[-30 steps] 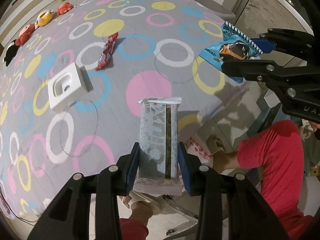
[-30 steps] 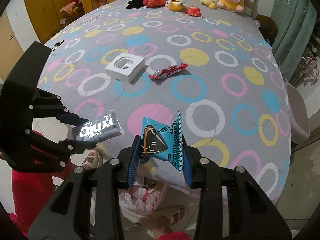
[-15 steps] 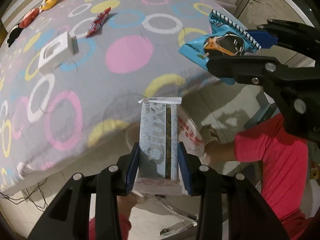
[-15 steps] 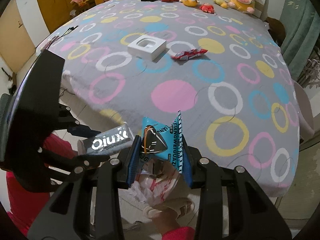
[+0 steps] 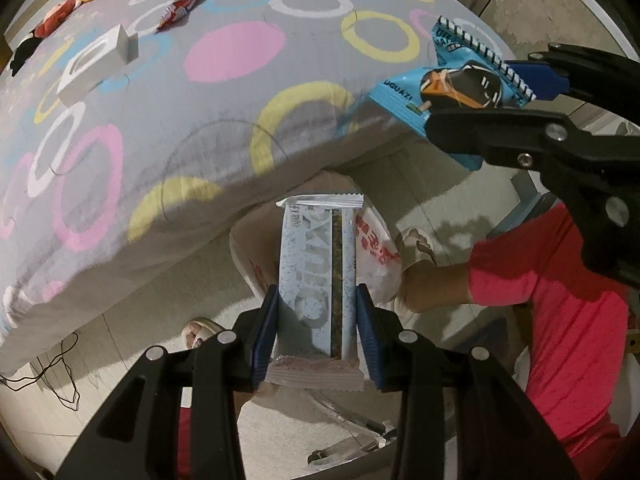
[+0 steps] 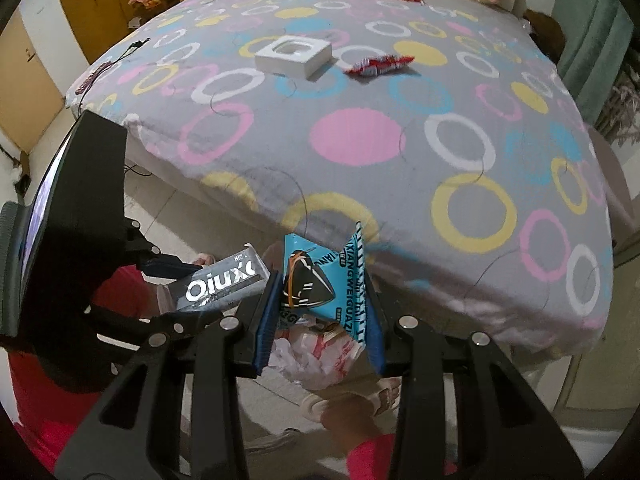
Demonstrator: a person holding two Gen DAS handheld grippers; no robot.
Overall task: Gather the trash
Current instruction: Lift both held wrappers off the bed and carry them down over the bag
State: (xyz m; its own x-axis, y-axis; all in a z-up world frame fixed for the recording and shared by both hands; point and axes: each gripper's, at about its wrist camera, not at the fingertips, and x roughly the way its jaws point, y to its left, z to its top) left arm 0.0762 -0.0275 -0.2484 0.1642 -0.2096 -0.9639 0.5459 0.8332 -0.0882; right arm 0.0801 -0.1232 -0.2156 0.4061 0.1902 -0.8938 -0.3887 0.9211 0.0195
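Two wrappers are in hand, one per tool; both hang past the bed edge above the bin.

Left wrist view: left gripper (image 5: 316, 334) is clamped on the silver-grey rectangular foil bar wrapper (image 5: 317, 276), blue pads pressing its long sides, wrapper pointing straight ahead. Directly under it sits the white plastic bin liner with red print (image 5: 374, 248), mouth partly hidden by the wrapper. The person's red trouser leg (image 5: 560, 320) is just beside the liner. On the grey bedsheet with coloured rings (image 5: 160, 128) lie a white square cardboard box (image 5: 96, 64) and a red crinkled snack wrapper (image 5: 182, 4), well apart from the tools.

Right wrist view: right gripper (image 6: 320, 316) is clamped on the blue triangular snack packet (image 6: 320, 280); liner shows below, between the fingers.

Judgement on method: lower both until each wrapper is over the liner's opening, not its rim, then part the pads fully. Thin foil may cling to a pad, so a small shake could help. Keep the tools from colliding; they are near each other.
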